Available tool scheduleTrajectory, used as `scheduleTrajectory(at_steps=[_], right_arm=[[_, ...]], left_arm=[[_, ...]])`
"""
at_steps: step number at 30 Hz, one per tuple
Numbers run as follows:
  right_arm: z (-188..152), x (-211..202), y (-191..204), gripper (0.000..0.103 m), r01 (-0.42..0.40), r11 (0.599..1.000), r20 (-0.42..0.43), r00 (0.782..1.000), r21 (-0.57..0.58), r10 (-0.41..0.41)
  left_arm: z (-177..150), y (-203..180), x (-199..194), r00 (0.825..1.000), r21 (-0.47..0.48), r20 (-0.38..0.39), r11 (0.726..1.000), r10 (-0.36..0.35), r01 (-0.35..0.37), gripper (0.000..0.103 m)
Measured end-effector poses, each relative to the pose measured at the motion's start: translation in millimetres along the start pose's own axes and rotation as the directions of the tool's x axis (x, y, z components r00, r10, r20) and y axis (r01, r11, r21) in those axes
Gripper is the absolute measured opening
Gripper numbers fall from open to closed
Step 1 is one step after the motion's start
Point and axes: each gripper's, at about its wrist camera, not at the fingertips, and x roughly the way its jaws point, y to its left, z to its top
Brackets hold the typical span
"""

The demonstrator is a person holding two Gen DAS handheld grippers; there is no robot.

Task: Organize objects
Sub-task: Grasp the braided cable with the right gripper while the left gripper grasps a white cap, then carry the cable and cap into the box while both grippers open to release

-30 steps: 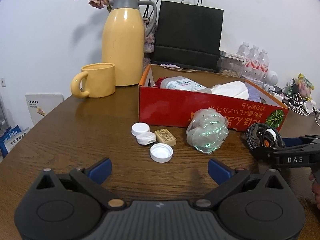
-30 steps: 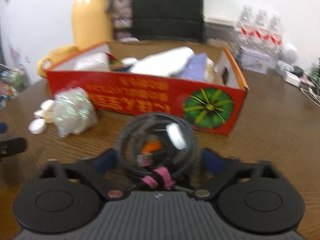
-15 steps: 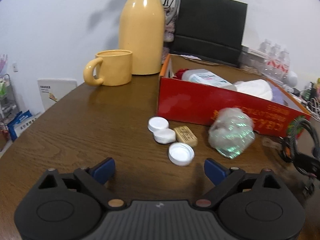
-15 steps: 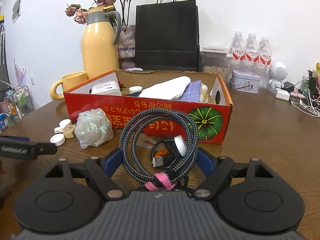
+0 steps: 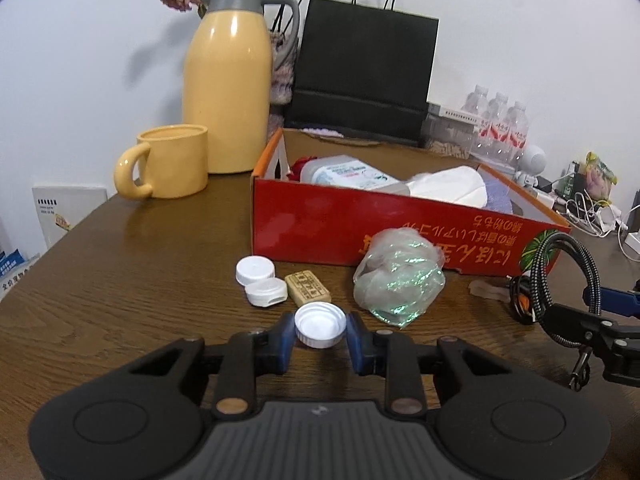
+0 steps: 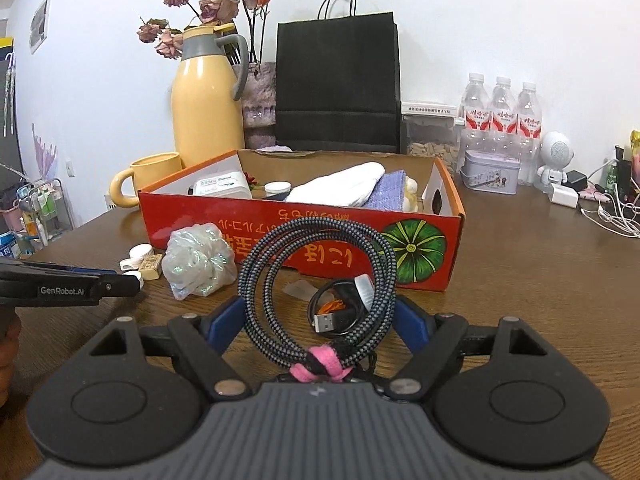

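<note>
1. Left claw [image 5: 320, 336]: its jaws have just been closing and now clamp a white bottle cap [image 5: 320, 325], one blue pad on each side of the rim. The cap faces open side up, low over the desk [image 5: 120, 288].
2. Right claw [image 6: 320, 320]: its blue pads press the left and right sides of a coiled braided cable [image 6: 316, 280]. The coil stands upright between them, bound at the bottom by a pink tie [image 6: 322, 368]. A USB plug [image 6: 328, 322] shows inside the loop.
3. Just beyond the left claw, two more white caps [image 5: 260, 280] lie touching each other. A small tan block [image 5: 308, 288] lies immediately to their right.
4. To the right of the block sits a crumpled ball of iridescent film [image 5: 400, 280], just in front of the near wall of the box.
5. Red cardboard box [image 5: 360, 232]: open at the top, it lies lengthwise across the desk beyond the small items. It holds a white bottle [image 5: 344, 172] at the left, a folded white cloth [image 5: 448, 188] and a purple cloth [image 6: 392, 196] towards the right.
6. Left of the box stands a yellow mug [image 5: 172, 168]; behind it stands a yellow jug [image 5: 228, 92] with a grey collar.
7. Behind the box stands a black paper bag [image 5: 360, 80] against the wall. Dried roses [image 6: 208, 4] rise behind the jug.
8. At the far right of the desk stand three water bottles [image 6: 500, 108], a small tin [image 6: 492, 176] and loose white cables [image 6: 608, 216].
</note>
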Motion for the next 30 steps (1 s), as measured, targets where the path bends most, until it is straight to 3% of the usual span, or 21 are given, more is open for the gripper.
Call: scheduleTrajectory(at_steps=[5,14,30], right_arm=[[4,-10,-1,0.08,-0.01,1.0,0.039,0.999,0.018,0.01],[43,-15,-2,0.08,-0.035,0.999,0.122,0.992,0.03,0.031],[95,43,-6,0.08,-0.012,0.999,0.123,0.992,0.038,0.008]], left_arm=[[6,-10,-21,0.997,0.02,0.074,1.0,0.007,-0.009,0.026],[54,-38,-44,0.981,0.072,0.19,0.997,-0.048,0.035,0.026],[117,-51,17,0.976,0.04,0.215,0.999,-0.033,0.025,0.026]])
